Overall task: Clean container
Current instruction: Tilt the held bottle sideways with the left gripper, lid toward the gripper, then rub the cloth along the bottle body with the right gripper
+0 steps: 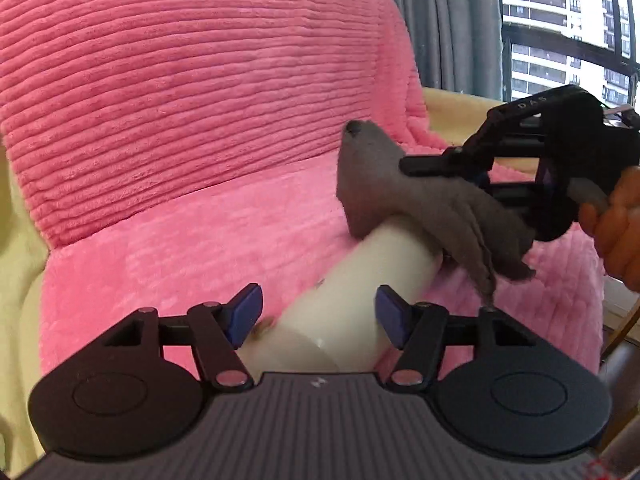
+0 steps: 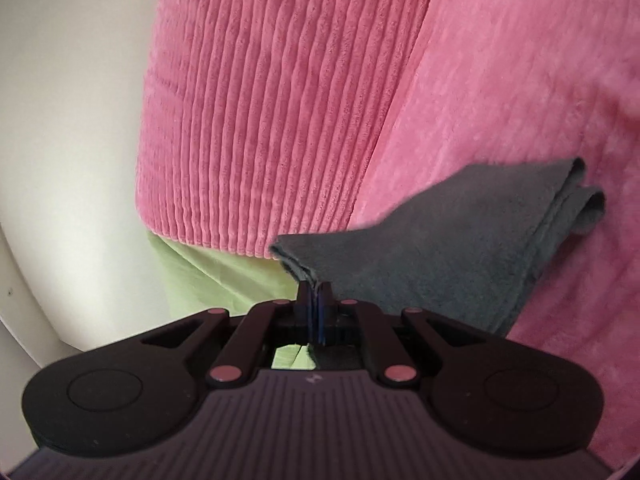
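The white container (image 1: 356, 300), a long cylinder, lay in the lower middle of the left wrist view, between the blue pads (image 1: 244, 314) of the left gripper (image 1: 318, 316). The pads sat close on both sides of it and seemed to press it, so I judged it held. The right gripper (image 2: 316, 296) had its fingers pressed together, pinching an edge of the grey cloth (image 2: 452, 248). In the left wrist view this cloth (image 1: 404, 204) was draped over the far end of the container, touching it. So the wiping seemed to be under way; the part near the left gripper looked not yet covered, and how clean it was I could not tell. Behind was a pink ribbed cushion (image 1: 192, 92) on a pink blanket (image 1: 200, 248), a window (image 1: 560, 20) at upper right. Nothing stood in the way.
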The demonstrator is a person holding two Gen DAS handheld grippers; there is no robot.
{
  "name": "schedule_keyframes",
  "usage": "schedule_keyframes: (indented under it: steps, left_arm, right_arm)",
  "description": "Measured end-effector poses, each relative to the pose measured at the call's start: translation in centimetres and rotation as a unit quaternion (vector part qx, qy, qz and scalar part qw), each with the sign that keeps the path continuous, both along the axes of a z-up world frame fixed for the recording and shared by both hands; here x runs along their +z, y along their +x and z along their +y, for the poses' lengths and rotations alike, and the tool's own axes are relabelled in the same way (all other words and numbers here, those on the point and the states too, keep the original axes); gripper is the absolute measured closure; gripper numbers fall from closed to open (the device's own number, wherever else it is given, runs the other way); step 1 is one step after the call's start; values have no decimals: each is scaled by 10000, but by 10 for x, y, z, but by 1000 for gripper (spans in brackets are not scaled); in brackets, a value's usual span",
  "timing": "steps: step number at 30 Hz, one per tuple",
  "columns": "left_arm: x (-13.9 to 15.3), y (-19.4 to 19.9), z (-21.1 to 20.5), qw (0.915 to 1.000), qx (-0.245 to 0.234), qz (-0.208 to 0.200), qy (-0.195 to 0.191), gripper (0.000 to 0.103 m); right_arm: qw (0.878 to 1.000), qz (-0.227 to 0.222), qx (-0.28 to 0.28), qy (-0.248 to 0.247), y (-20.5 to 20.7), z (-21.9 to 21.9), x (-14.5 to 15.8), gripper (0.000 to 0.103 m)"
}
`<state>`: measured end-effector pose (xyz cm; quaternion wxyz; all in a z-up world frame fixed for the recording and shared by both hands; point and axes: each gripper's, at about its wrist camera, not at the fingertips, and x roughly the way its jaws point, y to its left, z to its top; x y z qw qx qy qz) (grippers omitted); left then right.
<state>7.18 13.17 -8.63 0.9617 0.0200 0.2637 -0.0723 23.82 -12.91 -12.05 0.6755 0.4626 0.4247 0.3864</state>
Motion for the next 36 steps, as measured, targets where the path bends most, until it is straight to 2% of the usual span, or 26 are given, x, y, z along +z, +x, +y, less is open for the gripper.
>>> schedule_keyframes:
  steps: [2, 4, 6, 10, 13, 15, 16, 18, 23, 26, 29, 31, 36]
  left_arm:
    - [-2, -8, 11, 9999, 85, 30, -84, 20]
    - [-4, -13, 24, 9998, 146, 132, -104, 20]
    - [-7, -10, 31, 9996, -81, 283, -55, 19]
    - [-14, 2, 22, 9946, -651, 434, 676, 17]
    - [-22, 10, 16, 9925, -824, 447, 788, 17]
    - [-28, 15, 12, 9919, -835, 503, 810, 20]
    - [-32, 17, 10, 9911, -865, 544, 848, 26]
    - [-38, 16, 4, 9896, -848, 501, 1045, 27]
    - [-40, 9, 0, 9882, -828, 388, 1226, 29]
    - [-40, 7, -6, 9863, -802, 350, 1400, 31]
    - [-38, 7, -7, 9866, -735, 389, 1400, 35]
    - [-37, 6, -8, 9864, -758, 371, 1411, 38]
    - [-39, 8, -12, 9876, -699, 353, 1361, 38]
  right_arm:
    - [9999, -99, -26, -48, -5, -5, 3, 100]
    - [9999, -145, -20, -83, -10, -9, 4, 100]
    - [9999, -120, 5, -90, -13, -11, 3, 100]
    - [9986, -328, 111, -404, -21, -6, 8, 100]
    - [9935, -765, 286, -792, -29, 3, 24, 100]
    - [9877, -1067, 495, -1031, -35, 15, 35, 100]
    - [9840, -1216, 630, -1140, -39, 22, 40, 100]
    - [9763, -1456, 912, -1317, -49, 38, 47, 100]
    - [9618, -1527, 1617, -1598, -68, 82, 32, 100]
    - [9592, -1423, 1653, -1801, -68, 97, 15, 100]
    - [9521, -1641, 1643, -1989, -69, 103, 12, 102]
    - [9543, -1634, 1507, -1999, -65, 99, 12, 102]
    - [9626, -1571, 1047, -1944, -42, 80, 12, 103]
